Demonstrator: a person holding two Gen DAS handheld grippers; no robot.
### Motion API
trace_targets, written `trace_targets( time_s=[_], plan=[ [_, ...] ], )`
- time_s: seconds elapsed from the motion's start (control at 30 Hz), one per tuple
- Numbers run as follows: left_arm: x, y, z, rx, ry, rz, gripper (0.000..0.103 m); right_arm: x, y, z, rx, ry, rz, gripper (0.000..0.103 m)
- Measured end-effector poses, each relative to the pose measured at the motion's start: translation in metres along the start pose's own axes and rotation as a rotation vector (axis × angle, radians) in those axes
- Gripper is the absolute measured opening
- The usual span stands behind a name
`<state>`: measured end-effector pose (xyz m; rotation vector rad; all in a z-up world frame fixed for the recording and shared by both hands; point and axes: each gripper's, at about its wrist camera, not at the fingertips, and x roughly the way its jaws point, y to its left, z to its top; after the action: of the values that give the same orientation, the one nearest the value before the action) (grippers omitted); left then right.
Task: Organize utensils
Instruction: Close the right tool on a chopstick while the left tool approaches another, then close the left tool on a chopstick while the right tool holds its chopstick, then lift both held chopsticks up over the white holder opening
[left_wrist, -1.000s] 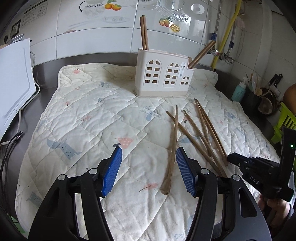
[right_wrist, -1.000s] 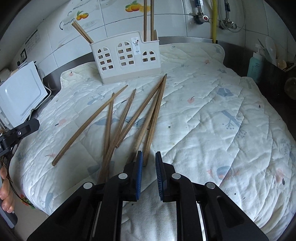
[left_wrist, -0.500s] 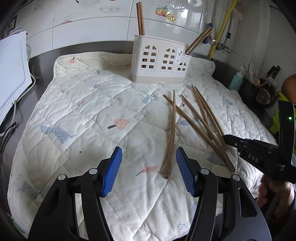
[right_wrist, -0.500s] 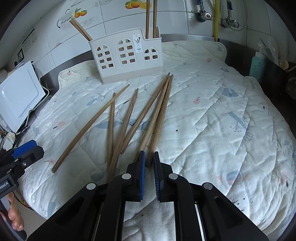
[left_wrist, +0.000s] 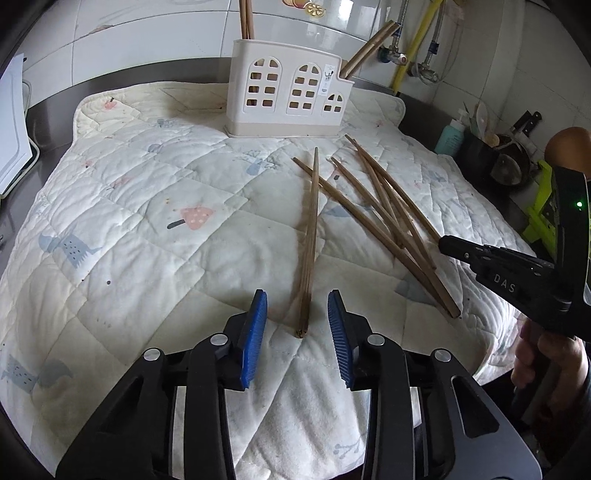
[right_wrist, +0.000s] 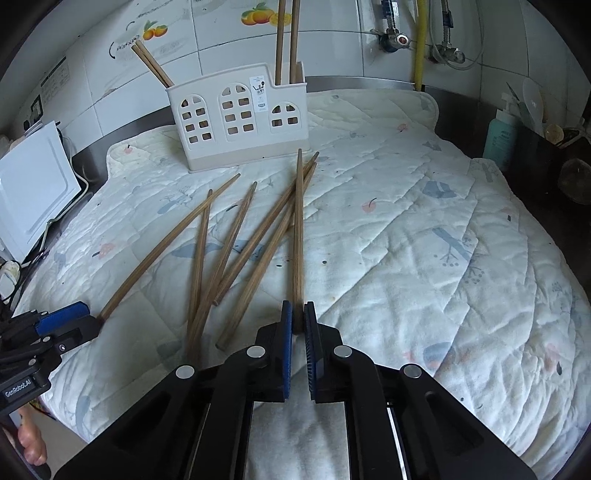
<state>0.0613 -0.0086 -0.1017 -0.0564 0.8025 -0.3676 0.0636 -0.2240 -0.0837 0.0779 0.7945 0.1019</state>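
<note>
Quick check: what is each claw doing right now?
Left claw: open, straddling the thick end of a lone chopstick.
Right claw: shut on a chopstick.

Brown wooden chopsticks (right_wrist: 236, 236) lie on a cream quilted mat (right_wrist: 424, 236) printed with pale blue and pink motifs; at twelve o'clock, a white window-patterned holder (right_wrist: 236, 122). Blue pads (left_wrist: 255, 332) line black grippers.
</note>
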Motion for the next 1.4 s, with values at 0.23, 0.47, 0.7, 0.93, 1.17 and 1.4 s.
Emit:
trace_targets(
  time_s=[0.23, 0.47, 0.7, 0.93, 1.17, 1.4],
  plan=[
    [0.009, -0.004, 0.004, 0.002, -0.012, 0.029, 0.026, 0.001, -0.009, -0.003, 0.021, -0.007, 0.029, 0.007],
    [0.012, -0.012, 0.003, 0.033, -0.033, 0.049, 0.02, 0.006, -0.009, -0.002, 0.03, -0.039, 0.045, 0.007],
    [0.015, -0.013, 0.005, 0.026, -0.04, 0.079, 0.011, 0.007, -0.01, -0.003, 0.008, -0.063, 0.053, 0.006],
    [0.009, -0.008, 0.009, -0.03, -0.056, 0.071, 0.005, -0.024, -0.015, 0.005, -0.004, -0.12, 0.063, 0.006],
    [-0.02, -0.014, 0.019, -0.019, -0.144, 0.054, 0.005, -0.074, -0.015, 0.032, -0.062, -0.233, 0.057, 0.006],
    [-0.036, -0.016, 0.032, -0.014, -0.169, 0.006, 0.005, -0.101, -0.012, 0.075, -0.121, -0.282, 0.112, 0.006]
  ],
)
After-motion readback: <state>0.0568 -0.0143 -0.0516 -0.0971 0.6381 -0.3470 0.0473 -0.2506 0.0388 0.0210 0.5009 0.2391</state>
